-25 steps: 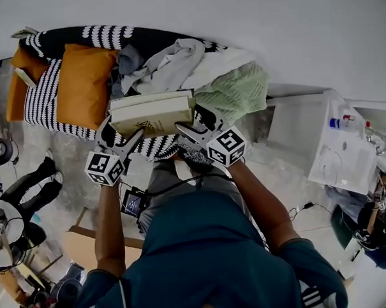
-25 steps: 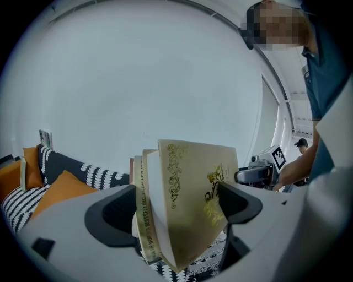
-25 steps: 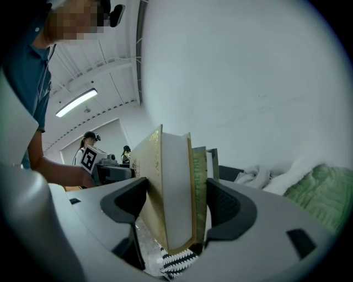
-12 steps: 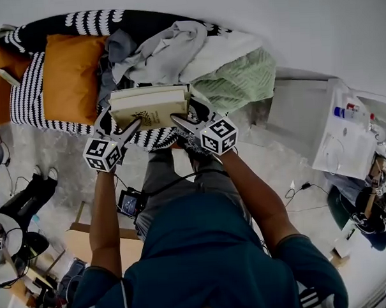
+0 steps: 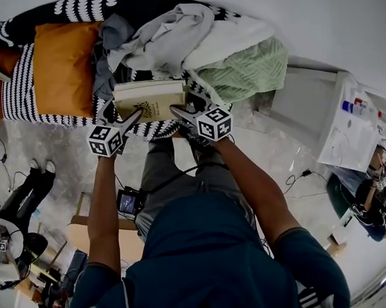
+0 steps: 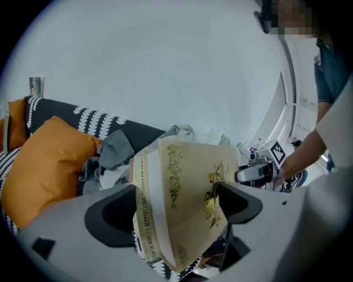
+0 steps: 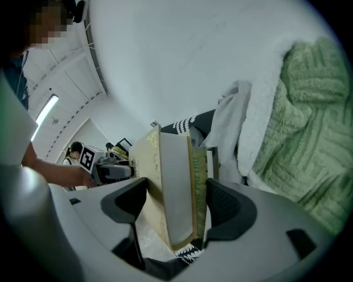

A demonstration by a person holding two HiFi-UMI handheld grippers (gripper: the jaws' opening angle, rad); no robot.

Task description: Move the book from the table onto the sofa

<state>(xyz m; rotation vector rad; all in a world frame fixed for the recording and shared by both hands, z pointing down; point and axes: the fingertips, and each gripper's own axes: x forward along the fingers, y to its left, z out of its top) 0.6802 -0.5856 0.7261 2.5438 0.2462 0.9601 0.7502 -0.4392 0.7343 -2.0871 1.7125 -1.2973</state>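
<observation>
Book [image 5: 149,100] pinched at both short ends, long axis left to right, left gripper [image 5: 129,119] and right gripper [image 5: 181,113] each clamped on cover and pages. Hovers at the near edge of the sofa [image 5: 21,87] seat, right of the orange cushion [image 5: 64,60]; likely needs lowering evenly.

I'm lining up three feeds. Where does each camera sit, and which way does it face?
Head view: on the person's head, facing steeply down at the sofa; shows forearms, left gripper, right gripper.
Left gripper view: on that gripper, along its own jaws gripping the book, toward the orange cushion.
Right gripper view: likewise, toward the green blanket.
All share the book.
</observation>
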